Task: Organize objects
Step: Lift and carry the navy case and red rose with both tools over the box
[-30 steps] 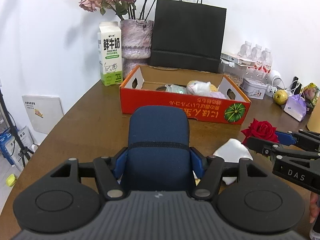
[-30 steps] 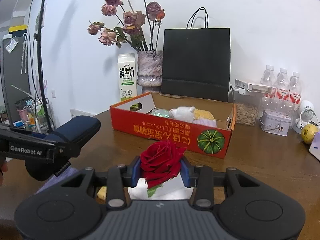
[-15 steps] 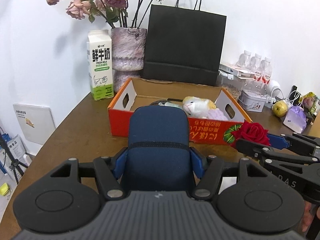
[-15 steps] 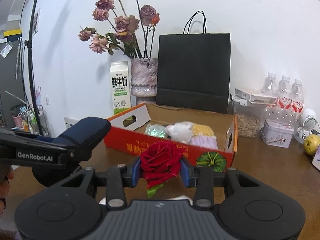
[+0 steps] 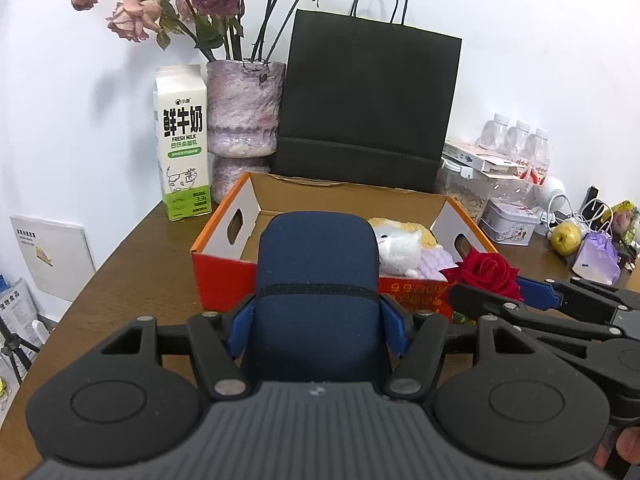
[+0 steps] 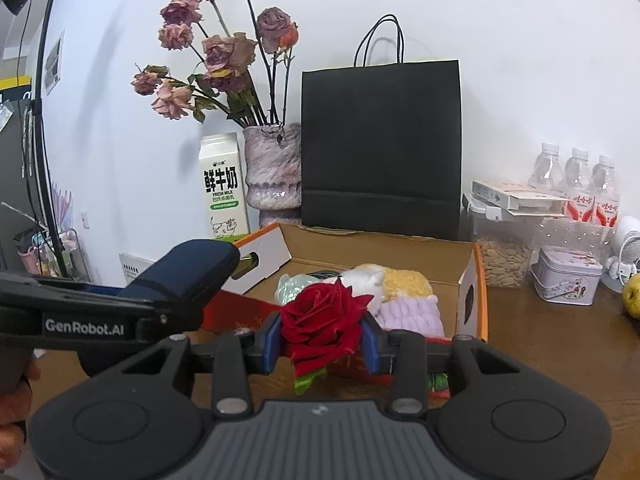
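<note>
While the brown wooden table (image 5: 132, 264) spreads across both views, its far edge at twelve o'clock is crowded: a tall black paper carrier bag with rope handles (image 6: 380, 148) stands against the white wall, just behind the open orange-and-red cardboard box (image 5: 224, 268). At eleven o'clock from the box sit a mottled pink-and-white vase of dried roses (image 5: 244, 112) and, beside it, a white-and-green milk carton (image 6: 222, 186) printed "FRESH MILK" under large Chinese characters. At two o'clock stand three clear water bottles with red labels (image 6: 576, 184), a clear lidded container of seeds (image 6: 504, 256) and a small white printed tin (image 6: 568, 274). Inside the box lie a white-and-yellow plush toy (image 5: 400, 246) and a folded lilac towel (image 6: 408, 314).

Clamped between the left gripper (image 5: 318, 316) jaws is a navy-blue padded fabric case (image 5: 316, 280), raised before the box's near wall and blocking much of it; the gripper's side reads "GenRobot.AI". At three o'clock from it, the right gripper (image 6: 322, 340) pinches a red artificial rose (image 6: 320, 320), held above the box's near wall.
</note>
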Demonstrator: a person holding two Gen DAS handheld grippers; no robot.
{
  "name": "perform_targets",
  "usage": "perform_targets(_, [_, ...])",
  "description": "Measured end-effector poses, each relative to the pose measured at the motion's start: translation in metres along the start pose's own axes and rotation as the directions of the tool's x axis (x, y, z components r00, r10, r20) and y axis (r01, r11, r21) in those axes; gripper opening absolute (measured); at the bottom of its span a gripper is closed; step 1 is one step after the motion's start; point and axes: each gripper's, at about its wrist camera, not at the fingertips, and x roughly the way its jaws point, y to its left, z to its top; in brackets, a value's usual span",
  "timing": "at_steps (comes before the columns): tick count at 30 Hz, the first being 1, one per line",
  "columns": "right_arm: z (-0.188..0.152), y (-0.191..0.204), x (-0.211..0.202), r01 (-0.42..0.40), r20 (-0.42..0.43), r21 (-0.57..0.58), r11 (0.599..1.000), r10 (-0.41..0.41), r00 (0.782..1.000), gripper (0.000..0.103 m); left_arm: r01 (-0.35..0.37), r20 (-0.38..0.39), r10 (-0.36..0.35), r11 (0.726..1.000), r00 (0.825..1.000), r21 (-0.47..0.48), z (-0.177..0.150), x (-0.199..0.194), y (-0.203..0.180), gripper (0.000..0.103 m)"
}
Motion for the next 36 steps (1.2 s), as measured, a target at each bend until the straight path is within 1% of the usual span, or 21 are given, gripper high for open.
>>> perform_targets(10, [0.011,-0.012,0.031,0.012,0.009,0.022,1.0,-0.012,1.0,0.039,0.005,-0.006,-0.006,1.0,1.0,-0.004,0.016,0.032,0.006,0.065])
perform_targets(20, [0.023,-0.023,0.055,0.027,0.024,0.039,0.999,-0.028,0.999,0.039,0.014,0.021,-0.014,1.0,1.0,-0.001,0.038,0.057,0.007,0.065])
perform_targets(36, [0.036,-0.035,0.088,0.052,0.032,0.024,0.998,-0.053,0.998,0.039,0.015,0.045,-0.015,1.0,0.999,0.001,0.066,0.093,0.008,0.065])
